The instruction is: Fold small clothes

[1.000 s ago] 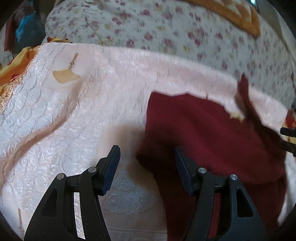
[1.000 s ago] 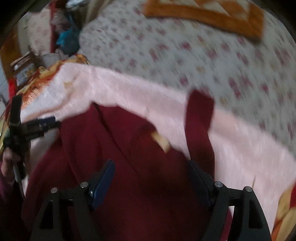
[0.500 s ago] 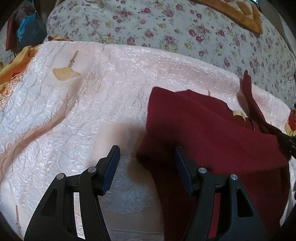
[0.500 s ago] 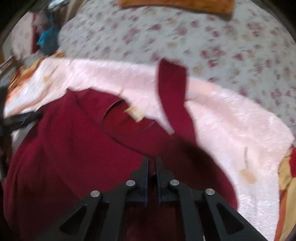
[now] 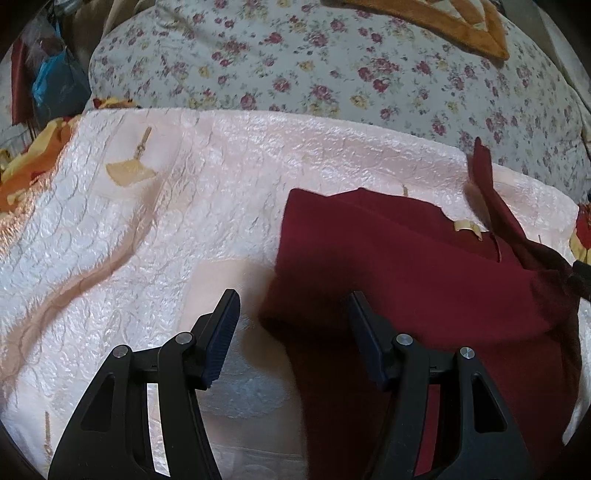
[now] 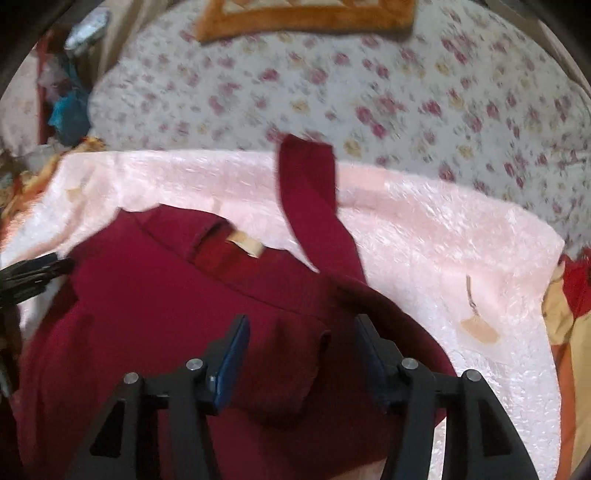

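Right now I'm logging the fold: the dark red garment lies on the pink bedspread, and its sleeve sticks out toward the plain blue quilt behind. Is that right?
Not quite. The quilt behind is floral, pale with small red and yellow flowers, not plain blue. The right wrist view shows it. The rest holds: the dark red garment lies on the pink bedspread, and its sleeve sticks out toward that quilt.

floral bed (image 5: 332,74) w/ pink quilted cloth (image 5: 184,206) spread on it, maroon garment (image 6: 166,314) on cloth

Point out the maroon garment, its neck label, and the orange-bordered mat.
maroon garment (image 6: 155,317): right wrist view, folded body.
neck label (image 6: 246,243): right wrist view, label's middle.
orange-bordered mat (image 6: 306,20): right wrist view, lower border.
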A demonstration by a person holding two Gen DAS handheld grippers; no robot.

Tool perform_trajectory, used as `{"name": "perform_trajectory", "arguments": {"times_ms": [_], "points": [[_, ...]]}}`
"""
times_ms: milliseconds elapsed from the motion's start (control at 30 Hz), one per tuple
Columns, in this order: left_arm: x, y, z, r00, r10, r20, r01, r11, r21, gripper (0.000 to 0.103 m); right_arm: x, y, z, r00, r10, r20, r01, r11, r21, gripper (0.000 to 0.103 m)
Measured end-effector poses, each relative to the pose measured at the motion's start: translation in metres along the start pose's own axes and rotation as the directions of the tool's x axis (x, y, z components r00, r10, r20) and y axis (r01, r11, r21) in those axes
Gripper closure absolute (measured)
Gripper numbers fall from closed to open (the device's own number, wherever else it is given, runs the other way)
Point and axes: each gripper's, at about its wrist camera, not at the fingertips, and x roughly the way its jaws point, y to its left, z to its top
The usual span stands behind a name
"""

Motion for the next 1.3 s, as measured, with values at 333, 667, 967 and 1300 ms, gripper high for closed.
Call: {"name": "perform_trajectory", "arguments": {"times_ms": [333, 667, 967, 1300], "points": [[0.012, -0.030, 0.004, 0.999, 0.029, -0.034, -0.026, 0.996, 0.084, 0.042, 0.055, 0.014, -0.023, 0.991, 0.015, -0.135, -0.009, 0.999, 0.041, 0.047], [0.014, -0.032, 0.005, 0.999, 0.016, -0.028, -0.013, 0.996, 0.089, 0.040, -0.007, -0.043, 0.002, 0.998, -0.056, -0.019, 0.057, 0.994, 0.098, 0.047], [0.011, -0.019, 0.011, 0.999, -0.037, -0.026, 0.037, 0.999, 0.006, 0.040, 0.047, -0.033, 0.036, 0.996, -0.046, -0.081, 0.046, 0.999, -0.003, 0.034], [0.021, -0.008, 0.016, 0.998, -0.054, -0.043, 0.052, 0.998, -0.040, 0.040, 0.132, 0.000, 0.098, 0.978, -0.198, -0.073, 0.191, 0.978, -0.087, 0.034]]}}
